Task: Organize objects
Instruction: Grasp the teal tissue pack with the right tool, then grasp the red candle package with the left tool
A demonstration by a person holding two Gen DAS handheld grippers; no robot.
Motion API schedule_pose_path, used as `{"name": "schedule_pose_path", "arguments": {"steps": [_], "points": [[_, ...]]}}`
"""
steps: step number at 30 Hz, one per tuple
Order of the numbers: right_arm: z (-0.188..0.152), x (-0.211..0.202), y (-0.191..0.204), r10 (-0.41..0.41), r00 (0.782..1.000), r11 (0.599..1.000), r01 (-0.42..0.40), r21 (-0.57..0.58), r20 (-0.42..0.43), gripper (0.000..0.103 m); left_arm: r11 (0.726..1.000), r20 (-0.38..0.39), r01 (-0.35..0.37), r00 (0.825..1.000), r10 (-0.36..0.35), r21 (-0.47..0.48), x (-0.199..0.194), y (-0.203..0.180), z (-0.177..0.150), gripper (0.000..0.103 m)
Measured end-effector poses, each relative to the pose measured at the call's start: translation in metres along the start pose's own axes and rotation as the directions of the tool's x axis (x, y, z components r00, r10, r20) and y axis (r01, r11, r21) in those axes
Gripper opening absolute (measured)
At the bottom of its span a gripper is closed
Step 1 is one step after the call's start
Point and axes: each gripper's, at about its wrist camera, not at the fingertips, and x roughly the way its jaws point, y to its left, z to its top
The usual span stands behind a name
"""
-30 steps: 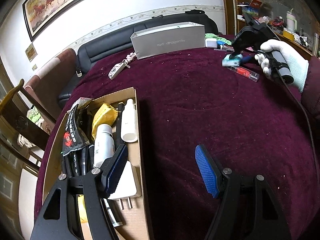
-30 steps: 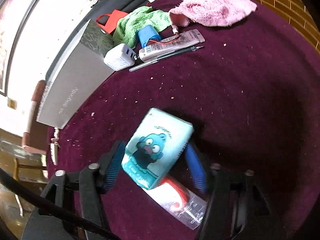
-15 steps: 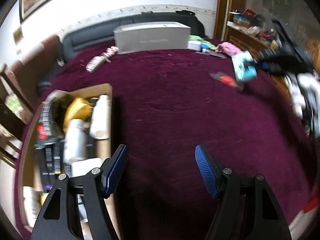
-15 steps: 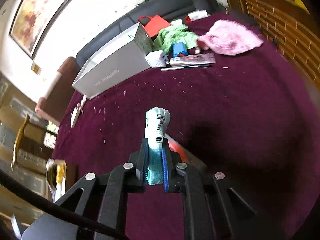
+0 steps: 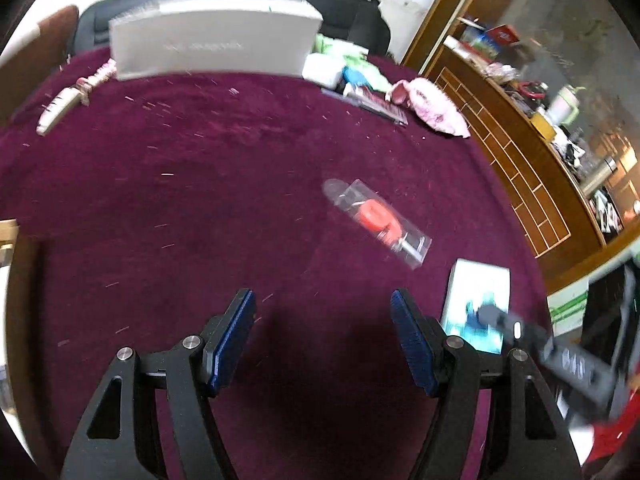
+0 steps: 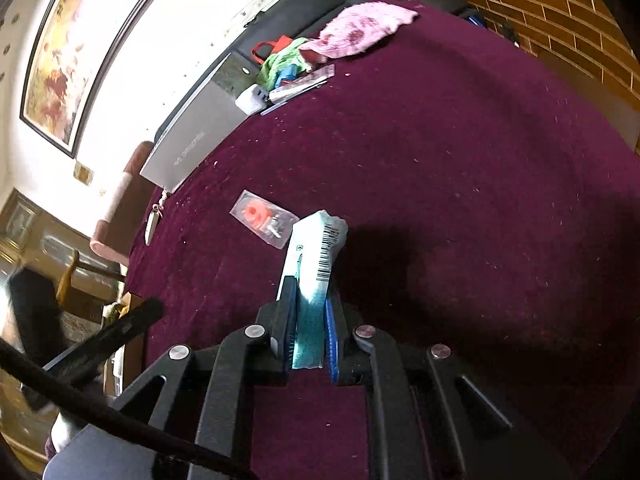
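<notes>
tissue pack (image 6: 316, 276) | clamped in right fingers | left fingers wide, empty | sachet (image 6: 262, 218) beside

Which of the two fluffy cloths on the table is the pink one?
The pink cloth lies spread at the table's far edge; the green cloth is bunched beside the grey box.

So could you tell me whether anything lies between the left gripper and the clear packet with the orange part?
Nothing visible does. The left gripper is open and empty, and only bare cloth lies between its fingers and the packet. The teal pack in the right gripper sits off to the side.
</notes>
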Motion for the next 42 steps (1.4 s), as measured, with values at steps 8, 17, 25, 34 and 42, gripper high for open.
{"name": "schedule_pose_path", "arguments": {"steps": [8,17,25,34,42], "points": [[0.001,-0.001,-0.016,0.048,0.999,0.996,-0.047,0.081,-0.009,0.016,0.986,0.053,-0.143,0.988,0.148,-0.085,0.044,-0.031,0.033,0.063],[0.001,0.001,-0.022,0.095,0.995,0.986,-0.092,0.139,-0.014,0.021,0.931,0.111,-0.359,0.93,0.351,0.067,0.071,-0.061,0.041,0.097],[0.0,0.001,-0.027,0.085,0.996,0.984,-0.084,0.155,-0.004,0.026,0.809,0.172,-0.478,0.878,0.447,0.342,0.059,-0.07,0.035,0.101],[0.002,0.002,-0.028,0.08,0.997,0.984,-0.081,0.156,0.013,0.029,0.979,0.049,-0.205,0.978,0.205,0.002,0.035,-0.02,0.047,0.098],[0.005,0.005,-0.027,0.104,0.994,0.982,-0.106,0.158,0.017,0.033,0.747,0.198,-0.566,0.823,0.532,0.348,0.09,-0.094,0.051,0.099]]}}
